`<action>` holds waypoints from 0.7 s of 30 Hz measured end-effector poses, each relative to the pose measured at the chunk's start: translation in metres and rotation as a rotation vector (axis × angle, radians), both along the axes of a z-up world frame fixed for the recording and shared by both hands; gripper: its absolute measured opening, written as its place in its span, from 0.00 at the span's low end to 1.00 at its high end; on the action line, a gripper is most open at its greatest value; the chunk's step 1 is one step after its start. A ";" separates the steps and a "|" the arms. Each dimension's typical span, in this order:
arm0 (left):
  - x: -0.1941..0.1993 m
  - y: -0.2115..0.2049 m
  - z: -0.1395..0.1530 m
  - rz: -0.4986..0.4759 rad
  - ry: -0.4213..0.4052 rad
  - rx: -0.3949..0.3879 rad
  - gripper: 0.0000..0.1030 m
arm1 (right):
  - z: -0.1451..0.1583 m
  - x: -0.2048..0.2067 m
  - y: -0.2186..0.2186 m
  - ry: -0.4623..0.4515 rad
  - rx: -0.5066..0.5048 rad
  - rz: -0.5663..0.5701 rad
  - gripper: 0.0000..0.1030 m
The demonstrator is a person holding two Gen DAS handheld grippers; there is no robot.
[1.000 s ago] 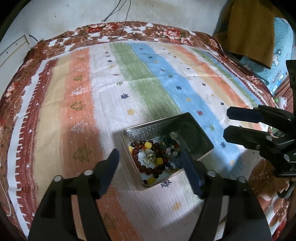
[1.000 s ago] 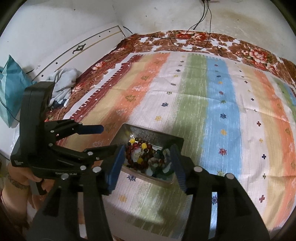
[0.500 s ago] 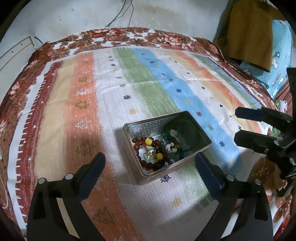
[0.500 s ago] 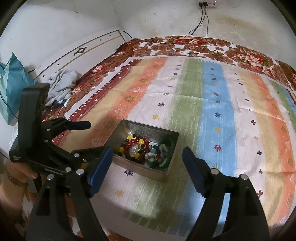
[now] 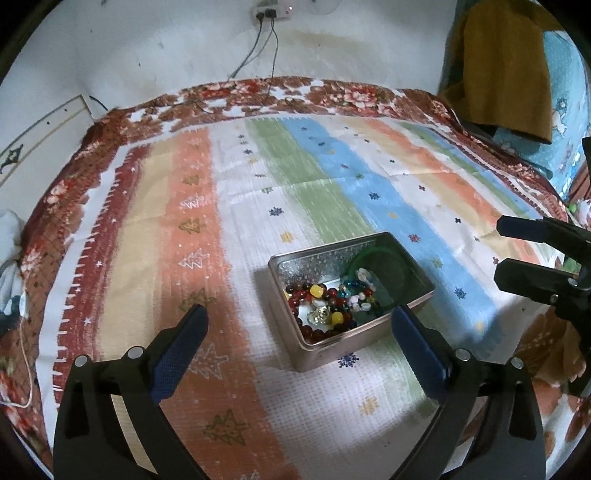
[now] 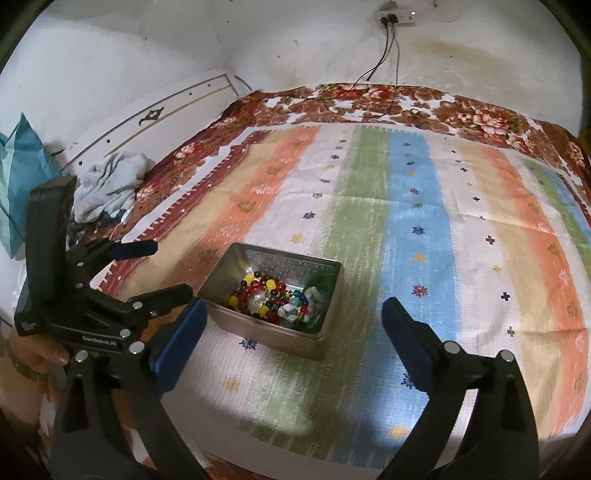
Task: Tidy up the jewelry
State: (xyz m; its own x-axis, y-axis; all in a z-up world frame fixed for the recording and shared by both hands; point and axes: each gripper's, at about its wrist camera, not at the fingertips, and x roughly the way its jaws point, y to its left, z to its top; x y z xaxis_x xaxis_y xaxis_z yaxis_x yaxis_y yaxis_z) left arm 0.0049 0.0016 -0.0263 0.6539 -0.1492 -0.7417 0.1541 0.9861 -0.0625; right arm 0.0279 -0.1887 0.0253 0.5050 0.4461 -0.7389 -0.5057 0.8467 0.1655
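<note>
An open silver metal tin (image 5: 417, 271) (image 6: 273, 339) sits on the striped bedspread. Inside lie beaded bracelets (image 5: 325, 306) (image 6: 266, 295) in red, yellow and mixed colours, and a green bangle (image 5: 373, 254) at the far end. My left gripper (image 5: 299, 343) is open and empty, held back above the tin's near side. My right gripper (image 6: 291, 332) is open and empty, held above the tin's front. Each gripper shows in the other's view, the right one (image 5: 517, 251) and the left one (image 6: 147, 269).
The bedspread (image 5: 221, 221) covers the bed up to a white wall with a socket and cables (image 6: 391, 22). Crumpled cloth (image 6: 107, 184) lies at the left edge. A brown cloth (image 5: 498, 66) and a blue pillow (image 5: 565, 92) are at the right.
Both grippers have opened wide and pulled up and back from the tin. The jewelry stays in the tin.
</note>
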 end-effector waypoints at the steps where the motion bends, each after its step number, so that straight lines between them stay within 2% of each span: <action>1: -0.001 0.000 0.001 0.002 -0.008 0.004 0.94 | 0.001 -0.001 -0.001 -0.005 0.004 -0.004 0.94; 16: -0.017 -0.005 0.005 -0.029 -0.072 -0.064 0.94 | -0.001 -0.018 -0.004 -0.094 -0.010 0.001 0.95; 21: -0.022 -0.005 0.005 -0.026 -0.085 -0.087 0.94 | -0.003 -0.016 -0.007 -0.084 -0.003 -0.012 0.95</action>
